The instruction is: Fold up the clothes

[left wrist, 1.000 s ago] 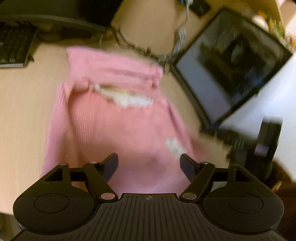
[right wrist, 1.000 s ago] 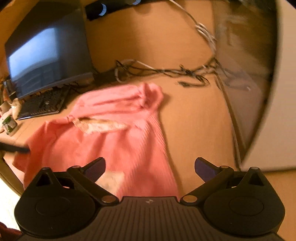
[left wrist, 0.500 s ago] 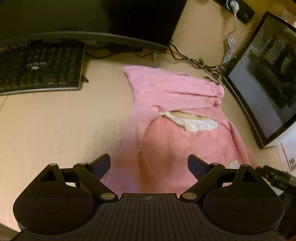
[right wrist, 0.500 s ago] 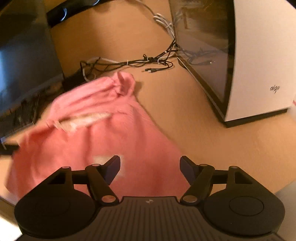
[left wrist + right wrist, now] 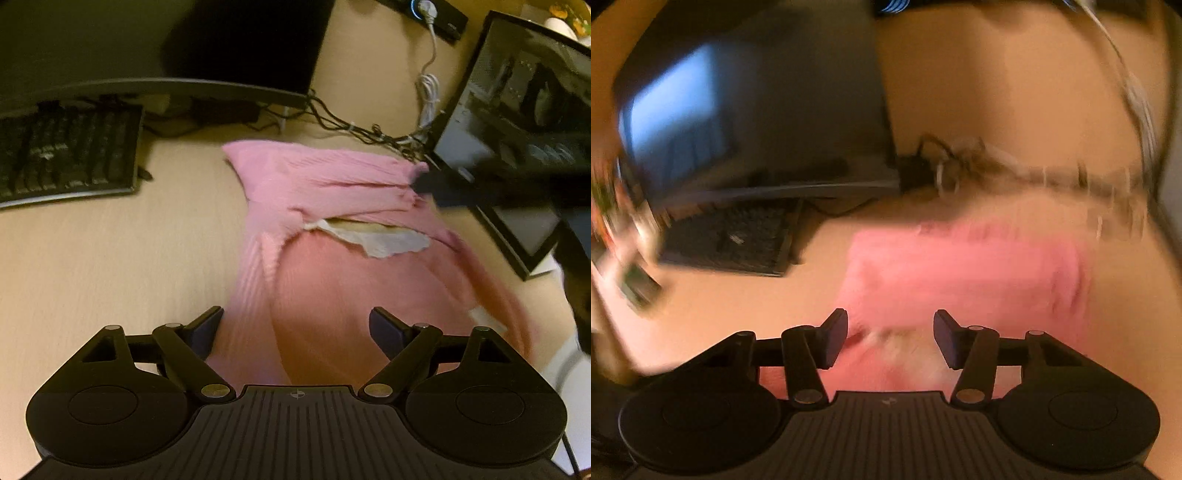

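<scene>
Pink top: getting both grippers onto the near hem before the fold

Pink ribbed top [image 5: 325, 280] is lying spread on the table [image 5: 110, 266], its lace-trimmed neckline [image 5: 376, 240] facing up and one sleeve [image 5: 325, 177] already laid across the chest. A keyboard [image 5: 66, 151] sits well apart to one side, a tangle of cables [image 5: 354, 127] just beyond the far edge.

We are holding the left gripper [image 5: 297, 328] above the near part of the top with its jaws wide apart and nothing between the pads. We are swinging the right gripper [image 5: 890, 338] in over the same cloth; its jaws have just been closing, standing about half apart, with fabric below them but not pinched as far as the blurred view lets us judge.

To do this step well, we are aiming to slow the right hand first, since the blur suggests haste. We are then judging it best to lower both grippers onto matching points of the near hem, pinch both layers, and lift evenly so the ribbed knit does not stretch or skew. Keeping the fold clear of the cables matters too.
</scene>
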Available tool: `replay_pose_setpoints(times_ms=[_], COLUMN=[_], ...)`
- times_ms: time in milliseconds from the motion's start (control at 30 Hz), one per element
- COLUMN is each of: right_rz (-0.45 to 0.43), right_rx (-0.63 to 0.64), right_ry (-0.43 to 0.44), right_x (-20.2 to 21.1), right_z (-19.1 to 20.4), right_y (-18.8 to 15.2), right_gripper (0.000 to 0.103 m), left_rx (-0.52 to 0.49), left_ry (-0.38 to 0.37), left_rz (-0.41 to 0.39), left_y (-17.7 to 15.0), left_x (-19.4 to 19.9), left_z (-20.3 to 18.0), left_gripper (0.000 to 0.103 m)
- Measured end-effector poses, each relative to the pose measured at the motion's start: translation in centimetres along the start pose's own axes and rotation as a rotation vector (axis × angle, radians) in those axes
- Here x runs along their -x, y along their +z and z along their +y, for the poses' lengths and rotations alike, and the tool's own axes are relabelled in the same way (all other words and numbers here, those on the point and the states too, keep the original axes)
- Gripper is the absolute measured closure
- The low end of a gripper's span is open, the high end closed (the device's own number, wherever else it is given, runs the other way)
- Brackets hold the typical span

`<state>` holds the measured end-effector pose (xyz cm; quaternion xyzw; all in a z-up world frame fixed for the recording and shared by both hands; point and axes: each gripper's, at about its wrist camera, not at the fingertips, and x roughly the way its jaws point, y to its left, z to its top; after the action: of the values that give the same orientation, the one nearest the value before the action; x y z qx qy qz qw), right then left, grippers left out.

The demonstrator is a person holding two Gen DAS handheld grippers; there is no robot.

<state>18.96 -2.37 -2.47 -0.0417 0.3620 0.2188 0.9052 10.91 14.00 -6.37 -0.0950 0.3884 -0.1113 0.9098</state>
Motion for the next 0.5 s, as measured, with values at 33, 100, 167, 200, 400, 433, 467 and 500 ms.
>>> replay_pose_setpoints(times_ms=[33,100,167,200,400,433,467,500], right_rz=[-0.001,0.002,0.015,0.028,0.053,0.047,0.041,0.042], right_rx=[0.029,0.049,0.007,-0.008,-0.061,-0.051,-0.041,-0.043], right_ry=[-0.038,-0.098,-0.105,-0.099,-0.011,-0.010,-0.010,-0.009], right_x=[-1.0,-2.9,-4.7,-5.5,-9.4,-9.9,-10.4,-10.9], right_z=[-0.7,-2.3,-4.9,-5.9,-9.7,-9.8,-9.9,-10.2], right_y=[0.0,-0.1,-0.4,-0.5,-0.8,-0.4,0.0,0.4], right_gripper=[0.051,0.051,0.051,0.051,0.051,0.051,0.052,0.052], left_rx=[0.020,0.072,0.086,0.082,0.063,0.052,0.050,0.050], left_ry=[0.005,0.012,0.031,0.051,0.240,0.275,0.300,0.323], left_rz=[0.000,0.006,0.015,0.021,0.066,0.066,0.064,0.060], left_y=[0.1,0.2,0.3,0.4,1.4,1.7,2.2,2.6], left_x=[0.0,-0.2,-0.5,-0.7,-3.2,-3.7,-4.1,-4.5], left_z=[0.2,0.8,0.8,0.7,-0.8,-0.9,-0.8,-0.7], left_gripper=[0.014,0.017,0.026,0.030,0.062,0.066,0.068,0.069])
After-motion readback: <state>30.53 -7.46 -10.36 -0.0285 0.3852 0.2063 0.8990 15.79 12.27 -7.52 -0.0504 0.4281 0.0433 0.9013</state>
